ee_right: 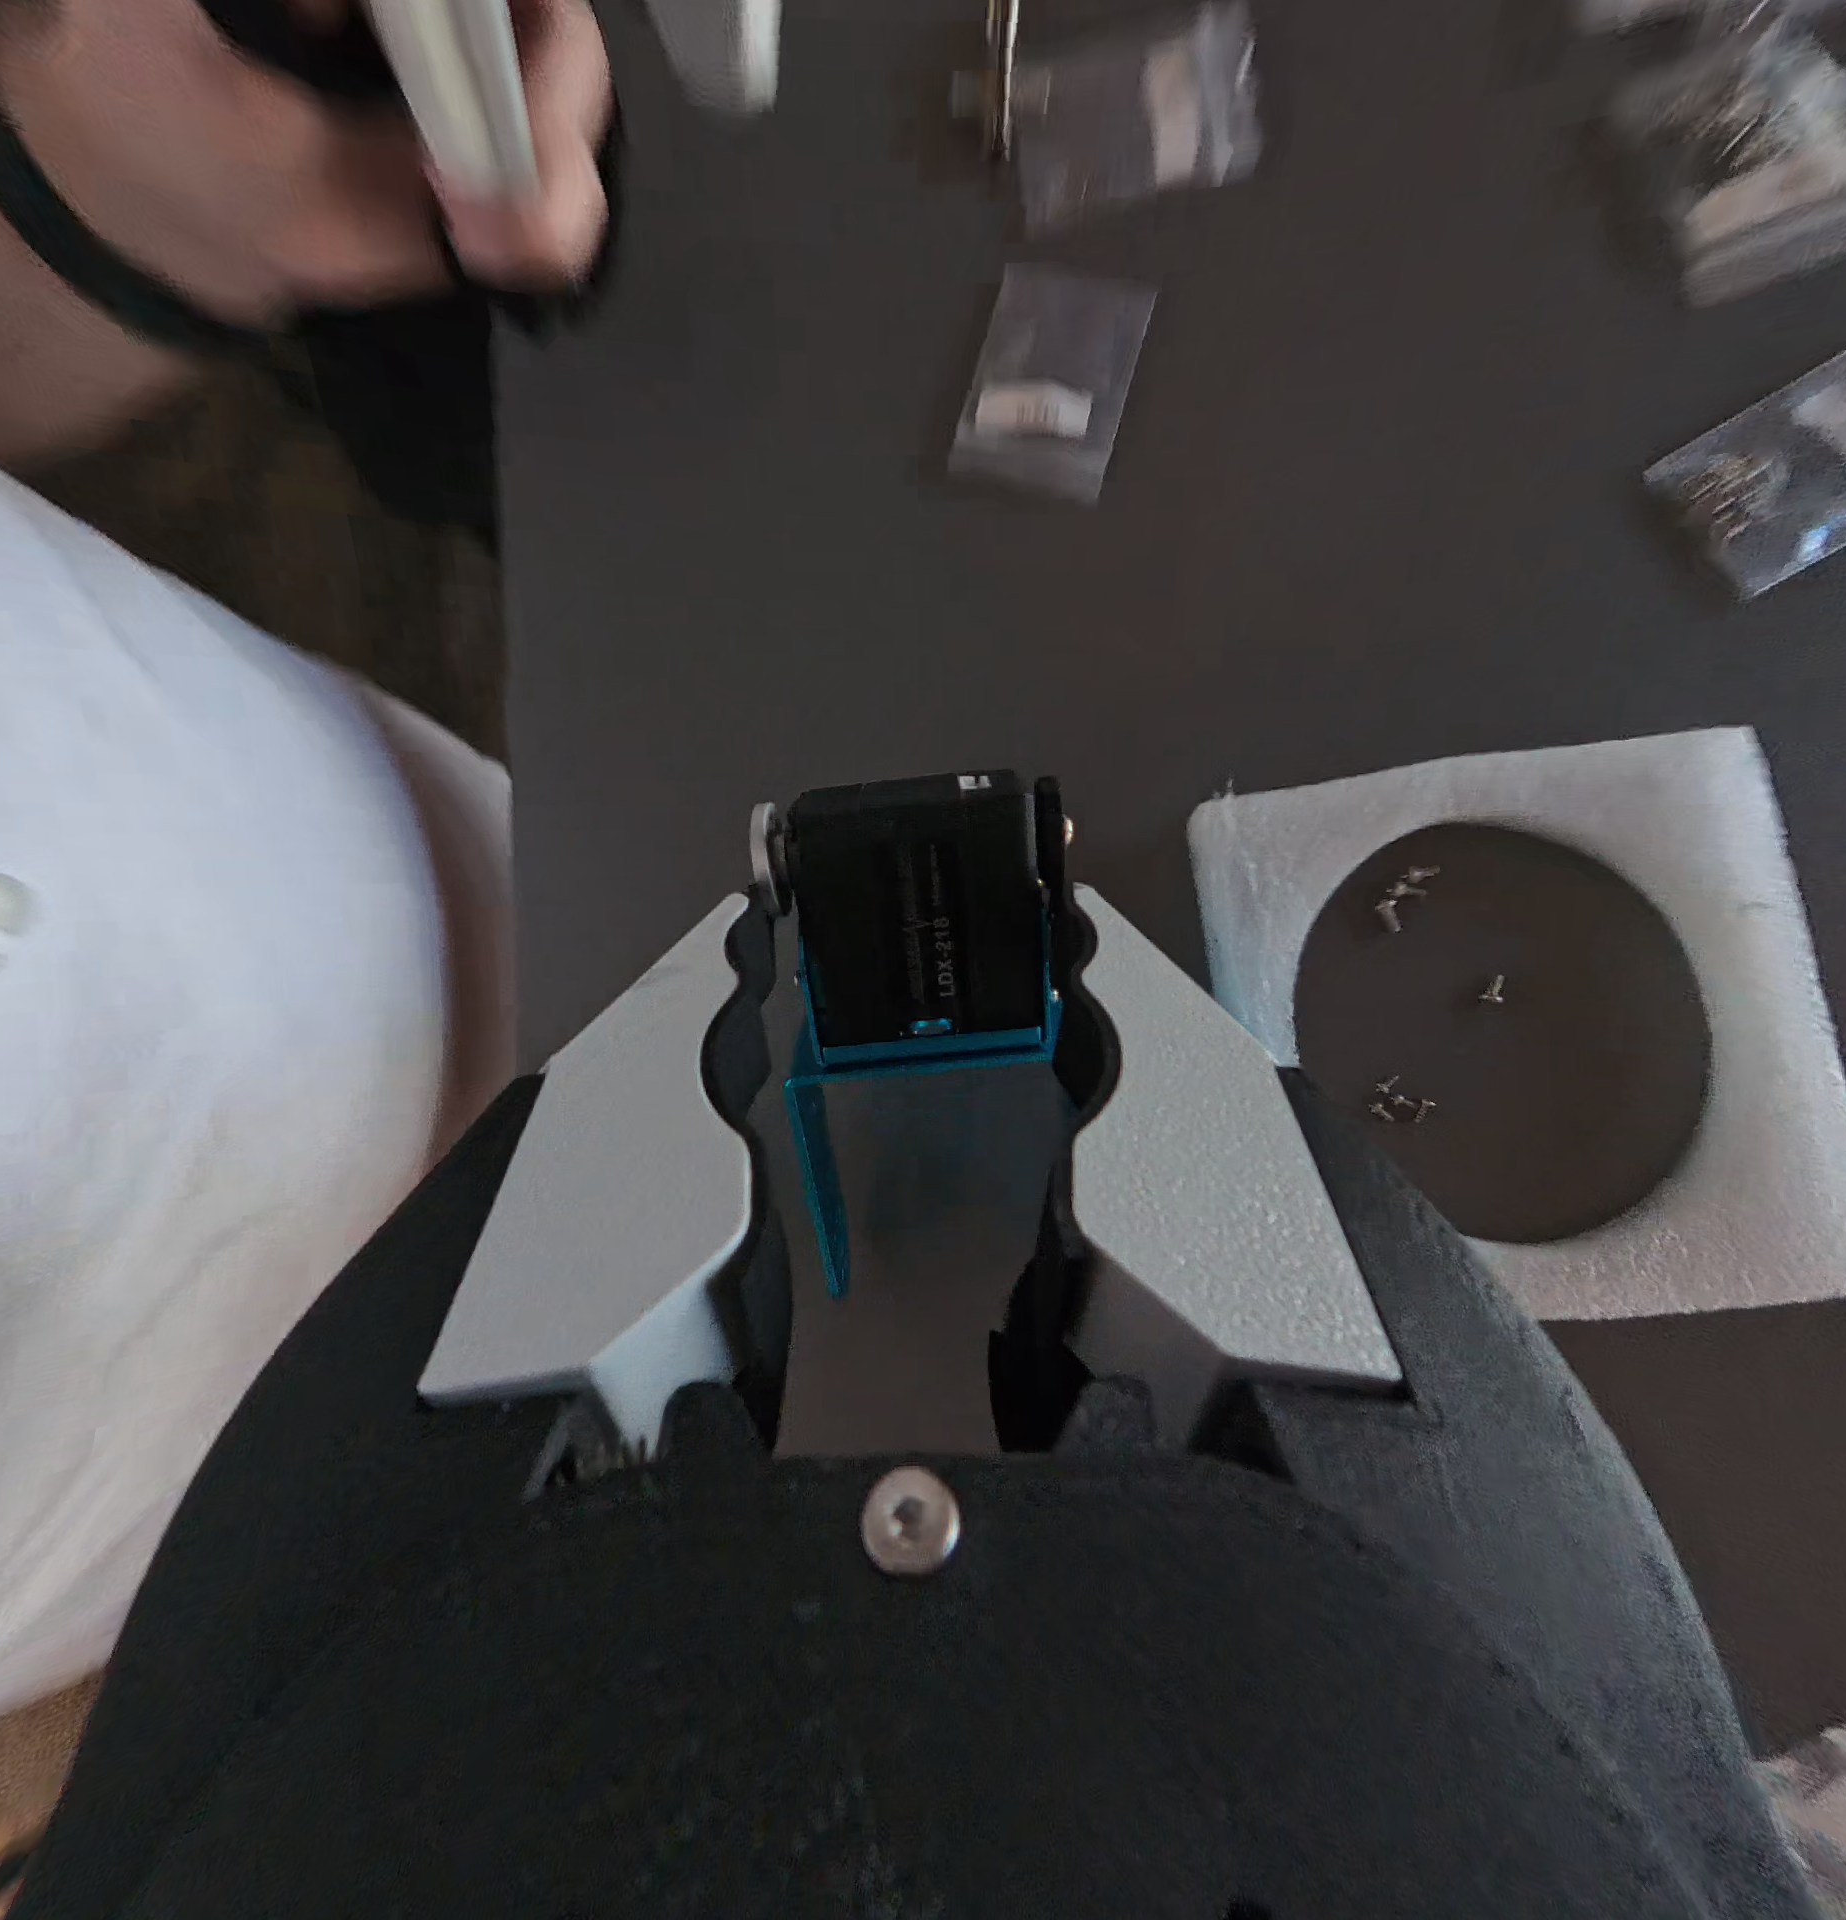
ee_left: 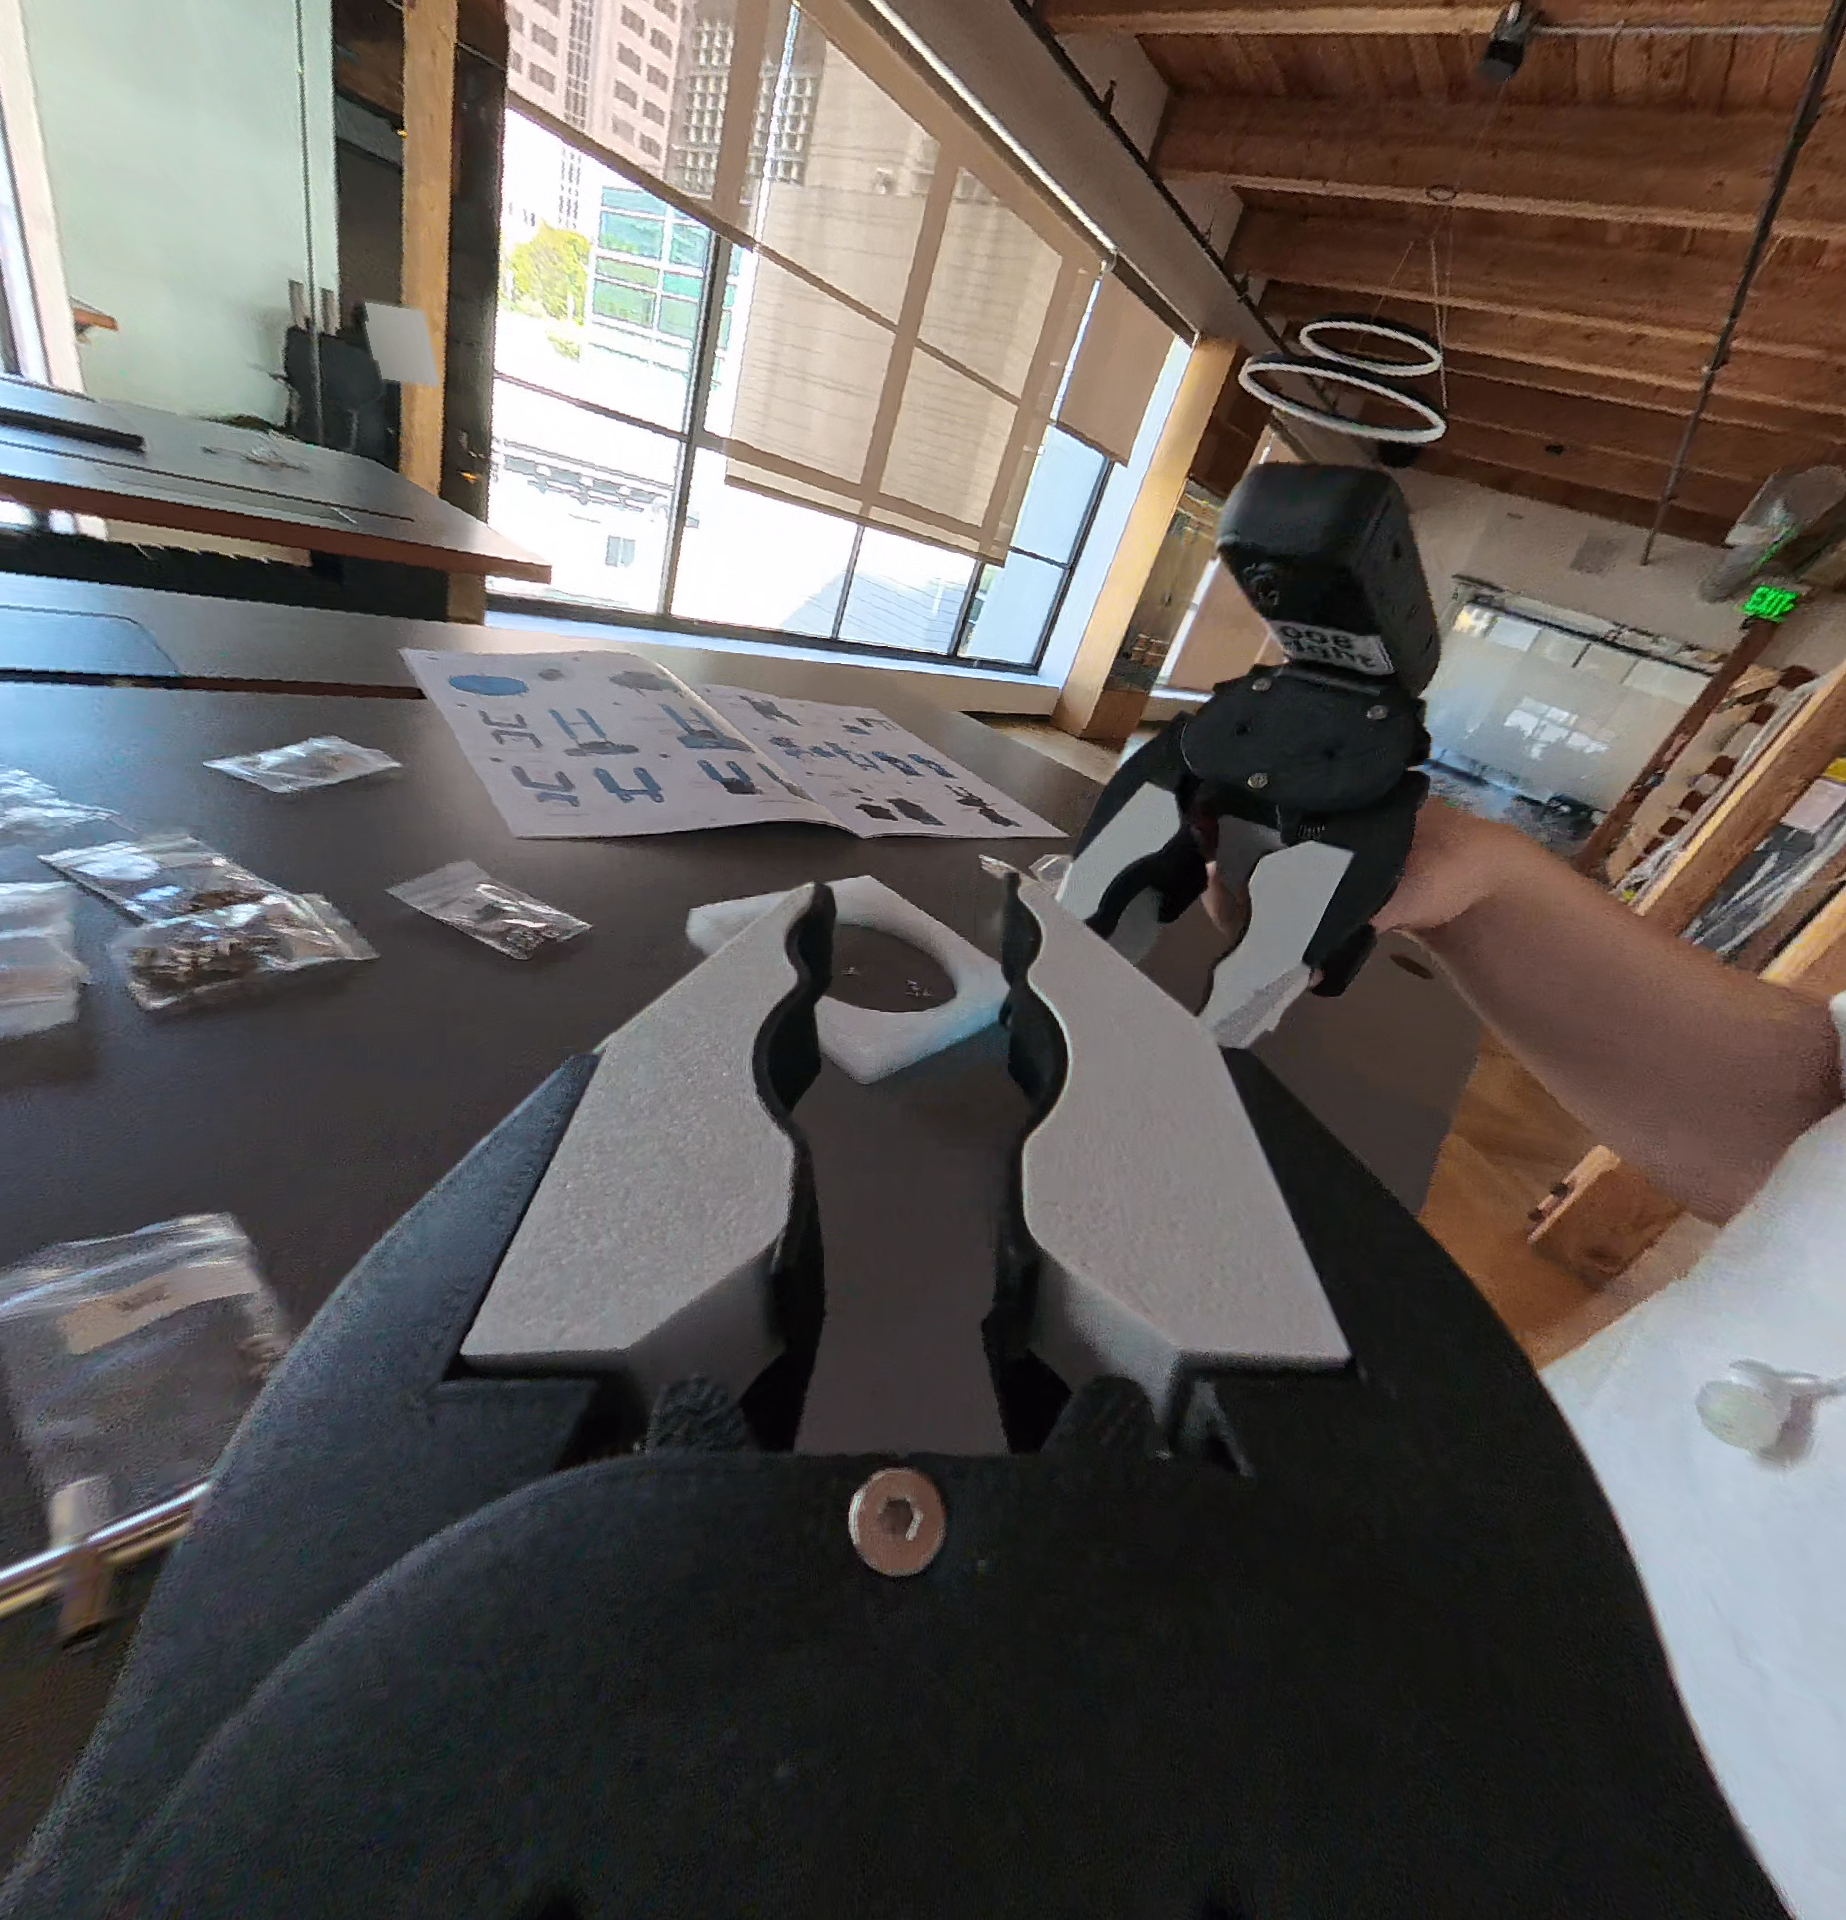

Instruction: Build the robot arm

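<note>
My right gripper (ee_right: 914,914) is shut on a black servo motor (ee_right: 914,966) set in a blue metal bracket (ee_right: 823,1174), held above the dark table (ee_right: 794,571). My left gripper (ee_left: 917,904) is open and empty, low over the table, its tips near a white foam square (ee_left: 898,1039) with a round hole. In the left wrist view the right gripper (ee_left: 1220,935) is ahead to the right, held in a hand. In the right wrist view the foam square (ee_right: 1729,831) lies just right of the servo, with several small screws (ee_right: 1402,1107) on the table inside its hole.
Several clear plastic bags of small parts (ee_left: 233,945) lie on the left of the table, and more (ee_right: 1044,384) lie beyond the servo. An open instruction booklet (ee_left: 690,748) lies farther back. A metal rod (ee_left: 67,1558) lies near left. The table edge (ee_left: 1459,1039) is at right. Left tips to right tips: about 12 centimetres. The white foam square (ee_left: 898,1039) lies some 6 centimetres from my right tips, 20 centimetres from my left tips. My right wrist view (ee_right: 1241,918) looks at it from another angle.
</note>
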A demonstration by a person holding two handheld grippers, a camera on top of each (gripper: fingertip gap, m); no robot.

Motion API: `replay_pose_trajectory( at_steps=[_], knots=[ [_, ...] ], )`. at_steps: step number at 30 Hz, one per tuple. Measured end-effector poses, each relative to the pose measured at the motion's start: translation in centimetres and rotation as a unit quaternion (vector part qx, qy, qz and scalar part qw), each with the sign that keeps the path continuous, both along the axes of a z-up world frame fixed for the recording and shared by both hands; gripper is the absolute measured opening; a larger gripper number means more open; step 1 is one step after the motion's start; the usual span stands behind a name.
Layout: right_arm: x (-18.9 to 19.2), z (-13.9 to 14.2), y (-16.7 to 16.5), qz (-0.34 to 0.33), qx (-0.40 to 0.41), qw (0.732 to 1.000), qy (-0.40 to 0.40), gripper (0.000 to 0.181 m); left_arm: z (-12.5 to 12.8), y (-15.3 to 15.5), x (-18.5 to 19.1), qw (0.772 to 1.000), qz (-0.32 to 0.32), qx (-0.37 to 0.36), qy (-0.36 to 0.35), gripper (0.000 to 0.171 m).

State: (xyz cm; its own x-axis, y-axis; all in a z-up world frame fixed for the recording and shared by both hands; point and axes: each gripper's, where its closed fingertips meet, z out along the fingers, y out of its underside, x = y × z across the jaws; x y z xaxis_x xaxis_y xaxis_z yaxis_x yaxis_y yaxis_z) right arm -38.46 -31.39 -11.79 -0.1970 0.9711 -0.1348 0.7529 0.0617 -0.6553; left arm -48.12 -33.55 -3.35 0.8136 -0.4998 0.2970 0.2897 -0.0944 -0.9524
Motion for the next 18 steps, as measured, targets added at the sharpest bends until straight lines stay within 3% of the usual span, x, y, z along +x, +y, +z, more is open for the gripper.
replay_pose_trajectory(
  at_steps=[5, 10, 11, 13, 15, 18],
  knots=[
    [2.1, 5.5, 1.6, -0.025, -0.098, 0.970, 0.223, 0.053, -0.6, 1.6, 5.2, 0.994, -0.067, -0.028, -0.083, 0.043],
    [5.6, 13.0, 2.4, 0.022, -0.226, 0.889, 0.397, 0.053, 0.3, 3.8, 10.0, 0.972, -0.112, -0.045, -0.200, 0.058],
    [6.4, 14.3, 2.5, 0.034, -0.243, 0.874, 0.419, 0.053, 0.7, 4.1, 11.2, 0.962, -0.129, -0.044, -0.235, 0.060],
    [7.9, 16.4, 2.3, 0.067, -0.269, 0.850, 0.447, 0.053, 1.7, 4.1, 14.3, 0.932, -0.196, -0.044, -0.301, 0.042],
    [9.3, 18.3, 2.0, 0.098, -0.288, 0.828, 0.471, 0.052, 2.4, 4.3, 17.2, 0.900, -0.246, -0.047, -0.357, 0.051],
    [10.9, 20.2, 2.0, 0.130, -0.312, 0.800, 0.495, 0.053, 3.6, 4.9, 20.5, 0.872, -0.276, -0.034, -0.402, 0.068]
  ],
)
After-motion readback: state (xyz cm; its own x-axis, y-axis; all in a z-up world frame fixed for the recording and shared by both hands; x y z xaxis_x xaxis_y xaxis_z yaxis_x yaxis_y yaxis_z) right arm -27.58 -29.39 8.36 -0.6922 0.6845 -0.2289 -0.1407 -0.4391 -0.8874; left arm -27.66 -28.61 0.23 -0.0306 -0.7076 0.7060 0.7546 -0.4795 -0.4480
